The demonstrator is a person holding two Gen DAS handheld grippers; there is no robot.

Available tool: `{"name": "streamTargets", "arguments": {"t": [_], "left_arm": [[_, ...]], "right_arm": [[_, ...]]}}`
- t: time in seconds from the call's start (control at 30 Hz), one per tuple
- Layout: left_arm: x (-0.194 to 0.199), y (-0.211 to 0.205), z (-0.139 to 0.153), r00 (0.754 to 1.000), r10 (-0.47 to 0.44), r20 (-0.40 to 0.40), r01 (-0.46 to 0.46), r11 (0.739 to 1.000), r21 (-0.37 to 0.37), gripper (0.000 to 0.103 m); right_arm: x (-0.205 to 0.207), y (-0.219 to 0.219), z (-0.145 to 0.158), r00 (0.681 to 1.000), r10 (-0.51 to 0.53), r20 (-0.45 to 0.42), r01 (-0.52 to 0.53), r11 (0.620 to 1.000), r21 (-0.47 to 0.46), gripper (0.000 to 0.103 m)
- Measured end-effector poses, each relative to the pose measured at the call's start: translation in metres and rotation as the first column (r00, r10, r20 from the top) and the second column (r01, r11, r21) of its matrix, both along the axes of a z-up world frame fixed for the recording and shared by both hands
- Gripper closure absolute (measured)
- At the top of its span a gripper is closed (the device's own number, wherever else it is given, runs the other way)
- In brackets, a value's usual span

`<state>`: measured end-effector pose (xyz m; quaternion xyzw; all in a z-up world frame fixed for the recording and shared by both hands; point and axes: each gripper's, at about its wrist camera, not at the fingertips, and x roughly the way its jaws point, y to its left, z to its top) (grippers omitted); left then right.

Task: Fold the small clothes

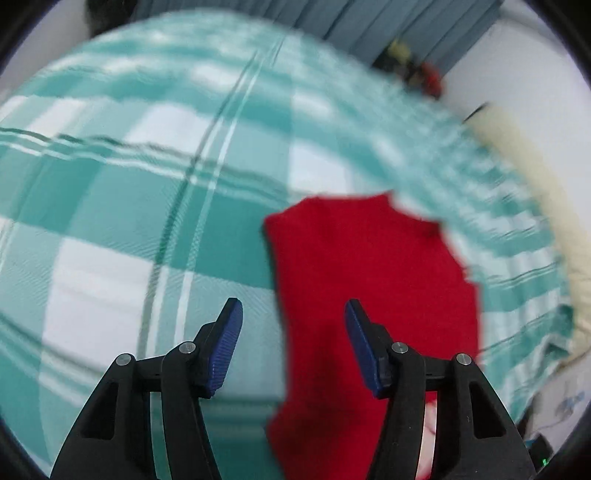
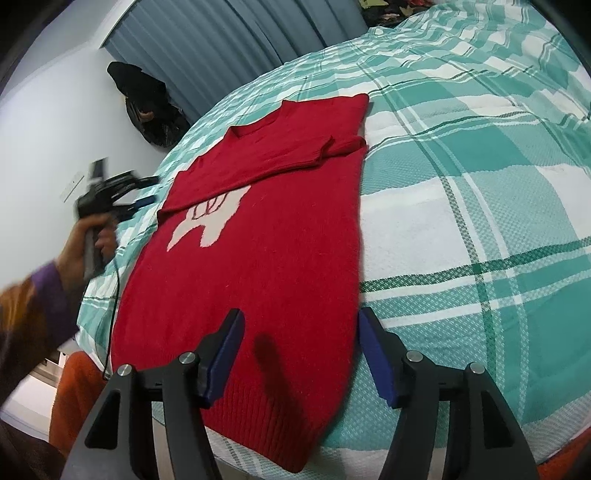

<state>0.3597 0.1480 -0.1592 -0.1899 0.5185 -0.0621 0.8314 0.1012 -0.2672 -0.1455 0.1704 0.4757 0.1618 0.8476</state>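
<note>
A red knitted sweater (image 2: 266, 258) with a white figure on its chest lies flat on the bed, both sleeves folded across the upper chest. My right gripper (image 2: 301, 332) is open and empty, just above the sweater's hem at its right edge. My left gripper (image 1: 293, 325) is open and empty over the sweater (image 1: 369, 295), near its left edge; this view is blurred. In the right wrist view the left gripper (image 2: 146, 197) shows at the far left, held in a hand beside the sweater's shoulder.
A teal and white checked bedspread (image 2: 461, 221) covers the bed. A black bag (image 2: 147, 107) leans on the white wall beyond the bed. Blue curtains (image 2: 258, 33) hang behind. A dark cable (image 2: 114, 295) runs along the bed's left edge.
</note>
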Motion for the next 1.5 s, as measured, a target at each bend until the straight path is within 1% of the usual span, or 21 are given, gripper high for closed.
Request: {"name": "streamTargets", "arguments": {"t": [0.03,0.07,0.1,0.17,0.2,0.3,0.33,0.37,0.43,0.47,0.53,0.57,0.63,0.7,0.8,0.9,1.0,1.13,1.23,1.33,1.5], "left_arm": [[0.005,-0.002,-0.005,1.000,0.003,-0.007,-0.003,1.000,0.012,0.091],[0.008,-0.005,-0.008,1.000,-0.001,-0.002,0.001,1.000,0.029,0.101],[0.010,-0.009,-0.008,1.000,0.016,0.011,-0.017,0.993,0.113,0.100],[0.011,-0.010,-0.012,0.999,0.031,0.012,-0.033,0.983,0.182,0.101],[0.010,-0.012,-0.011,0.999,0.033,0.017,-0.036,0.979,0.202,0.100],[-0.006,-0.011,0.000,0.998,0.064,0.027,-0.069,0.965,0.251,0.081],[-0.017,-0.008,0.008,0.996,0.075,0.038,-0.082,0.966,0.246,0.064],[-0.031,-0.006,0.015,0.995,0.068,0.076,-0.084,0.971,0.223,0.052],[-0.062,-0.012,0.024,0.990,0.013,0.138,-0.043,0.974,0.220,0.051],[-0.066,-0.018,0.020,0.992,-0.012,0.125,-0.019,0.970,0.243,0.055],[-0.072,-0.027,-0.004,0.997,-0.067,0.030,0.055,0.950,0.306,0.065],[-0.072,-0.028,-0.013,0.997,-0.075,0.012,0.068,0.949,0.307,0.065],[-0.080,-0.023,-0.012,0.997,-0.059,0.047,0.043,0.958,0.283,0.064],[-0.085,-0.019,-0.005,0.999,-0.037,0.029,0.028,0.964,0.265,0.061],[-0.108,-0.016,0.013,1.000,-0.006,0.019,0.000,0.957,0.291,0.059],[-0.157,-0.017,0.033,0.996,-0.018,0.084,-0.001,0.977,0.213,0.053],[-0.206,-0.044,0.046,0.986,-0.077,0.146,0.054,0.986,0.156,0.041],[-0.259,-0.081,0.035,0.978,-0.159,0.136,0.149,0.985,0.085,0.034],[-0.280,-0.093,0.010,0.984,-0.168,0.059,0.160,0.979,0.125,0.034],[-0.302,-0.091,0.005,0.986,-0.158,0.045,0.147,0.972,0.182,0.034],[-0.316,-0.080,0.003,0.992,-0.128,-0.005,0.126,0.974,0.190,0.034]], "right_arm": [[0.000,0.000,0.000,1.000,0.001,0.000,-0.001,1.000,0.000,0.040],[0.000,-0.001,0.000,1.000,0.000,0.000,0.000,1.000,0.001,0.040],[0.000,-0.001,0.000,1.000,-0.001,-0.001,0.001,1.000,0.005,0.040],[0.000,-0.002,-0.001,1.000,0.000,-0.002,0.000,1.000,0.006,0.040],[0.001,-0.002,-0.002,1.000,0.003,-0.004,-0.003,1.000,0.005,0.040],[0.003,-0.002,-0.001,1.000,0.006,-0.005,-0.006,1.000,0.001,0.040],[0.003,-0.002,-0.001,1.000,0.005,-0.003,-0.005,1.000,0.001,0.040],[0.003,-0.002,0.000,1.000,0.004,-0.001,-0.004,1.000,0.002,0.040],[0.002,-0.003,0.001,1.000,0.001,0.005,-0.001,1.000,-0.002,0.040],[0.001,-0.002,0.001,1.000,0.001,0.006,-0.001,1.000,-0.005,0.040],[0.002,0.000,0.000,1.000,0.003,0.003,-0.003,1.000,-0.012,0.040],[0.002,0.001,0.000,1.000,0.004,0.003,-0.004,1.000,-0.020,0.040],[0.001,0.003,0.001,1.000,0.012,0.005,-0.011,0.999,-0.035,0.040],[-0.002,0.003,0.003,1.000,0.008,0.006,-0.008,0.999,-0.047,0.040],[-0.006,-0.001,0.014,0.999,-0.004,0.031,0.007,0.998,-0.070,0.040],[-0.009,0.002,0.028,0.997,0.015,0.074,-0.008,0.995,-0.096,0.040],[-0.010,0.015,0.035,0.993,0.074,0.096,-0.063,0.991,-0.115,0.040],[-0.017,0.037,0.040,0.979,0.168,0.111,-0.152,0.979,-0.137,0.040],[-0.024,0.049,0.027,0.973,0.228,0.041,-0.219,0.962,-0.165,0.040],[-0.034,0.047,0.006,0.971,0.224,-0.078,-0.236,0.943,-0.235,0.040],[-0.044,0.035,-0.003,0.975,0.186,-0.119,-0.212,0.940,-0.266,0.039]]}}
